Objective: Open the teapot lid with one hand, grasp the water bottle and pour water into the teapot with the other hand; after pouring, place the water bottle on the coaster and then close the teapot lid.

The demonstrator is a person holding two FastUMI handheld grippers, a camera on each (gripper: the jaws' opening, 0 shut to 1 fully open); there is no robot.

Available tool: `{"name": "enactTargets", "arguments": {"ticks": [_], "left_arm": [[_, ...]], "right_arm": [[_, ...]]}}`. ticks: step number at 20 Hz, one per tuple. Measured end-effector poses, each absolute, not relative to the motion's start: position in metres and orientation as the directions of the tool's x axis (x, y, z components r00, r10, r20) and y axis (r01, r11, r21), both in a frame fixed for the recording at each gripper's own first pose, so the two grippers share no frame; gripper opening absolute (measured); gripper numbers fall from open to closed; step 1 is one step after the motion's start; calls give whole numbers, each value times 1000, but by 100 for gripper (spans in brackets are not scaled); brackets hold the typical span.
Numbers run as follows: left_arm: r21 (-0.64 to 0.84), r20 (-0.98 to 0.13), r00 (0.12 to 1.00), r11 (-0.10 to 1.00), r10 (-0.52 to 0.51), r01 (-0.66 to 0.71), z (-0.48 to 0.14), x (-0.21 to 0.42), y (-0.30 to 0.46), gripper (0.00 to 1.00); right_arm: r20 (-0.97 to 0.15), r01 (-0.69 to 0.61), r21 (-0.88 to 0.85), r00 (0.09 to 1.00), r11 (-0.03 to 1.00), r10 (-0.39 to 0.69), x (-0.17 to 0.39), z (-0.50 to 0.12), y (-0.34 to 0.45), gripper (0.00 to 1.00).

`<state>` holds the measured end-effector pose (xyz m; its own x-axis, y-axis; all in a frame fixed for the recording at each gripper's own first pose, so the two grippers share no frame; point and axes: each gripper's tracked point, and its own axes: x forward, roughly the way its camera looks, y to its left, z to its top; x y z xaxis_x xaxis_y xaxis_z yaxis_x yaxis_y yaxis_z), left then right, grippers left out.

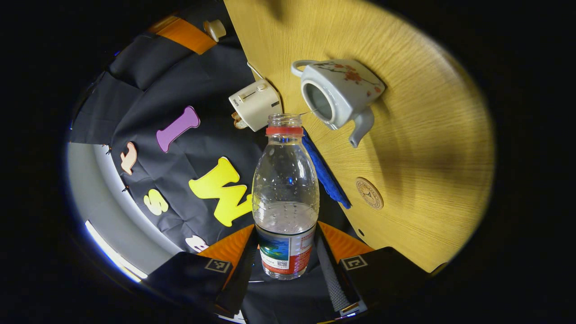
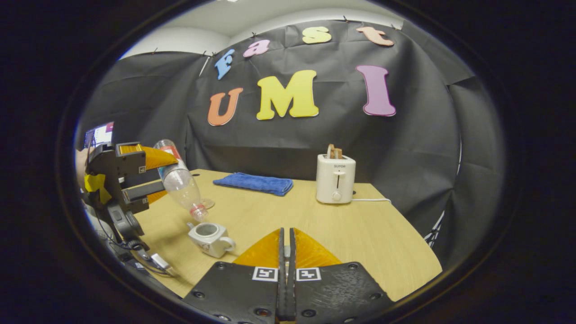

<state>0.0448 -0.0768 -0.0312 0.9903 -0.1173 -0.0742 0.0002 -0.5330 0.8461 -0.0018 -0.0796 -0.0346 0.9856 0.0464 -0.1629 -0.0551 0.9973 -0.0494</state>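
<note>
- The left gripper [image 1: 286, 252] squeezes the water bottle [image 1: 285, 193] low down, one finger on each side of its label.
- The water bottle is clear, ribbed plastic with a red ring at its neck and no cap on. It is tipped, mouth toward the teapot [image 1: 338, 92]. A little water sits inside it.
- In the right gripper view the bottle's mouth hangs just above the teapot [image 2: 208, 238], not touching it.
- The teapot is smooth white china with a small flower picture, a curved handle and a short spout. Its round top is open. It stands on the bench [image 1: 427, 135], which is pale wood with fine lines.
- A round, flat coaster [image 1: 369, 193] lies on the bench near the teapot.
- A fuzzy blue cloth [image 2: 253, 183] lies folded by the back edge. A white boxy toaster [image 2: 335, 178] stands to its side, with toast poking out.
- The bottle hides part of the cloth in the left gripper view.
- The right gripper [image 2: 286, 252] is closed tight, and seems to hold nothing, though its tips are hard to see.
</note>
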Motion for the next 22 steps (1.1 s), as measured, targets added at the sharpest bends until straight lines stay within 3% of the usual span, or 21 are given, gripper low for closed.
{"name": "enactTargets", "arguments": {"ticks": [2,7,13,17,20,22], "left_arm": [[847,-71,990,-531,-118,-2,-31,44,-77,77],[855,-79,990,-518,-120,5,-31,47,-76,74],[937,-135,989,-332,-64,106,-43,51,-58,74],[977,-207,976,-68,-65,203,-61,46,-50,74],[934,-235,968,257,-83,249,-61,47,-40,74],[846,-198,978,491,-71,207,-48,46,-29,74]], "right_arm": [[-162,-56,-47,986,997,48,-2,-35,-79,0],[-163,-55,-42,986,998,48,-3,-36,-79,0],[-163,-50,-25,986,998,45,-2,-35,-81,0],[-163,-55,-12,985,998,52,0,-34,-78,0],[-159,-60,-15,986,998,57,1,-30,-74,0],[-151,-62,-17,987,998,59,2,-25,-70,0]]}}
